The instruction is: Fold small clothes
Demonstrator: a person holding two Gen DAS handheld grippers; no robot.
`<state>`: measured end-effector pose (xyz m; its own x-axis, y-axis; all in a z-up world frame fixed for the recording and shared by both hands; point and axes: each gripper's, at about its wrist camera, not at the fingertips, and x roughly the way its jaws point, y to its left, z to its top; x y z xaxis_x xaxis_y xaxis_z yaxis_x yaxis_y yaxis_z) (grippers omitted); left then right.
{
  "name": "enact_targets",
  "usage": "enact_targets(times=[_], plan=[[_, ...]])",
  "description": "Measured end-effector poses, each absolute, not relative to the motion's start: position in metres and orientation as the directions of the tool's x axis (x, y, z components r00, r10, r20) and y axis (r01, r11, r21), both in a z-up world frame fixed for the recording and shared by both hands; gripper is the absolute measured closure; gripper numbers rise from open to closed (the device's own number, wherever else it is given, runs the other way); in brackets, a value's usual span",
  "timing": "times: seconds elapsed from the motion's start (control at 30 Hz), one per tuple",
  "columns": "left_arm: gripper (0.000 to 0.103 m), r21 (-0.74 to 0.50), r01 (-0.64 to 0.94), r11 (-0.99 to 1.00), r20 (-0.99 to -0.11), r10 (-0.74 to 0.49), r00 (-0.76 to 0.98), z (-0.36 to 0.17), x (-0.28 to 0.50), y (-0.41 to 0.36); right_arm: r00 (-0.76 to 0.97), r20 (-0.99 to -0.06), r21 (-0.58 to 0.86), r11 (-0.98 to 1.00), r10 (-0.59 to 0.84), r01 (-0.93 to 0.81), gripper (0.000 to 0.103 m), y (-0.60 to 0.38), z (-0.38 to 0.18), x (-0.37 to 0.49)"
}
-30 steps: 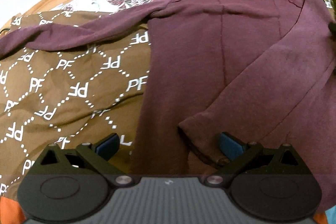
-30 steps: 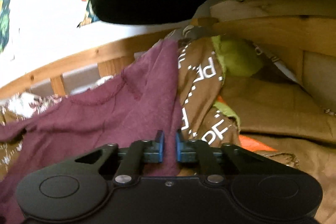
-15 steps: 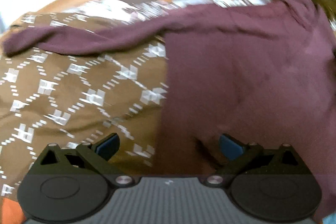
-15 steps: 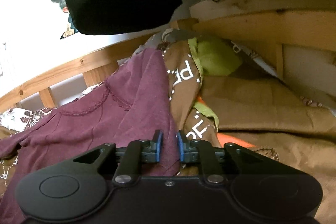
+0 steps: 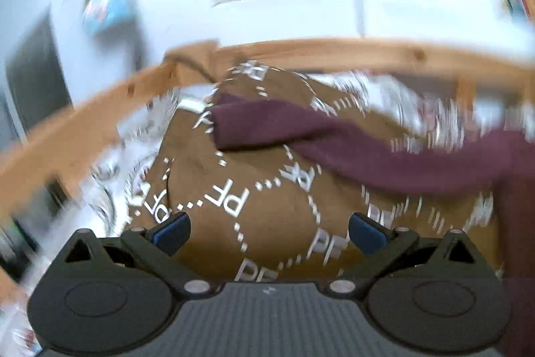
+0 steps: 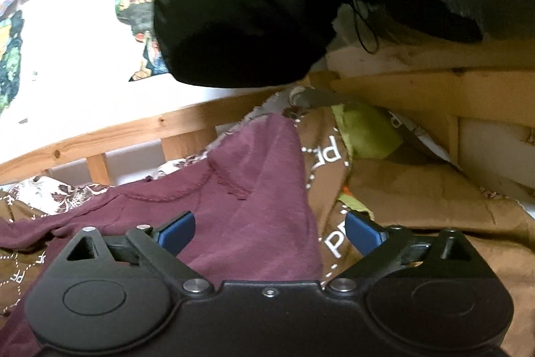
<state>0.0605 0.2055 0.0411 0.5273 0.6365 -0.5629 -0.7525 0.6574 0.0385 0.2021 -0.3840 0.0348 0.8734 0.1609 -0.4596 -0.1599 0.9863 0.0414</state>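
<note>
1. Left gripper [image 5: 267,228]: jaws wide apart, nothing between them. It hangs over the brown blanket [image 5: 267,196] on the bed, not over any cloth of the shirt.
2. Right gripper [image 6: 269,231]: jaws also wide apart, empty. The maroon shirt [image 6: 254,223] lies directly under and ahead of them, with its right side edge running between the two blue pads.
3. Where the shirt is: spread on the blanket, neckline [image 6: 214,186] toward the wooden bed rail [image 6: 100,136], hem toward me. So the body's long axis runs straight away from the right jaws.
4. Key relation: the left sleeve [image 5: 301,136] lies ahead of my left jaws and well apart from them, stretched crosswise. Its long axis runs left-right in the left view, cuff end at the left and pointing away from the shirt's body, shoulder end off to the right.
5. Left gripper is clearly nearer that sleeve; right is nearer the body edge.
6. My read: next grab is the cuff, then carry it right, across the body (left view is motion-blurred, so exact cuff edge is uncertain).
7. Risk: pinching blanket along with the sleeve.
</note>
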Motion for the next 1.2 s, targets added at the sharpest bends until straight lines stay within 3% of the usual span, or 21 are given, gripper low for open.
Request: enact_targets(times=[0.1, 0.2, 0.3, 0.5, 0.53, 0.57, 0.63, 0.73, 0.93, 1.2], plan=[[0.001, -0.184, -0.76, 0.623, -0.561, 0.568, 0.602, 0.052, 0.053, 0.24, 0.876, -0.454, 0.021, 0.985, 0.16, -0.169, 0.001, -0.376, 0.031, 0.195], [0.001, -0.293, -0.75, 0.594, -0.547, 0.539, 0.641, 0.059, 0.058, 0.257, 0.87, -0.465, 0.014, 0.984, 0.164, -0.178, 0.001, -0.367, 0.024, 0.19], [0.001, -0.373, -0.752, 0.543, -0.541, 0.531, 0.652, 0.065, 0.067, 0.272, 0.857, -0.486, 0.009, 0.982, 0.17, -0.189, 0.001, -0.36, 0.018, 0.186], [0.02, -0.435, -0.829, 0.353, -0.62, 0.55, 0.559, 0.068, 0.082, 0.308, 0.837, -0.516, -0.01, 0.976, 0.182, -0.218, 0.001, -0.345, 0.006, 0.182], [0.035, -0.437, -0.839, 0.325, -0.636, 0.547, 0.544, 0.067, 0.083, 0.313, 0.836, -0.518, -0.012, 0.976, 0.181, -0.219, 0.001, -0.344, 0.005, 0.182], [0.06, -0.439, -0.844, 0.307, -0.652, 0.537, 0.535, 0.065, 0.085, 0.317, 0.835, -0.521, -0.015, 0.976, 0.179, -0.218, 0.001, -0.343, 0.005, 0.182], [0.093, -0.461, -0.843, 0.276, -0.683, 0.497, 0.536, 0.058, 0.082, 0.323, 0.834, -0.524, -0.02, 0.976, 0.173, -0.215, 0.001, -0.341, 0.004, 0.181], [0.098, -0.508, -0.818, 0.269, -0.658, 0.492, 0.57, 0.054, 0.068, 0.319, 0.835, -0.522, -0.019, 0.977, 0.172, -0.213, 0.001, -0.341, 0.004, 0.18], [0.099, -0.431, -0.773, 0.466, -0.583, 0.51, 0.633, 0.077, 0.041, 0.29, 0.837, -0.519, -0.018, 0.978, 0.17, -0.21, 0.001, -0.341, 0.005, 0.179], [0.099, -0.329, -0.777, 0.536, -0.633, 0.485, 0.603, 0.064, 0.004, 0.264, 0.836, -0.521, -0.013, 0.978, 0.172, -0.209, 0.001, -0.342, 0.005, 0.179]])
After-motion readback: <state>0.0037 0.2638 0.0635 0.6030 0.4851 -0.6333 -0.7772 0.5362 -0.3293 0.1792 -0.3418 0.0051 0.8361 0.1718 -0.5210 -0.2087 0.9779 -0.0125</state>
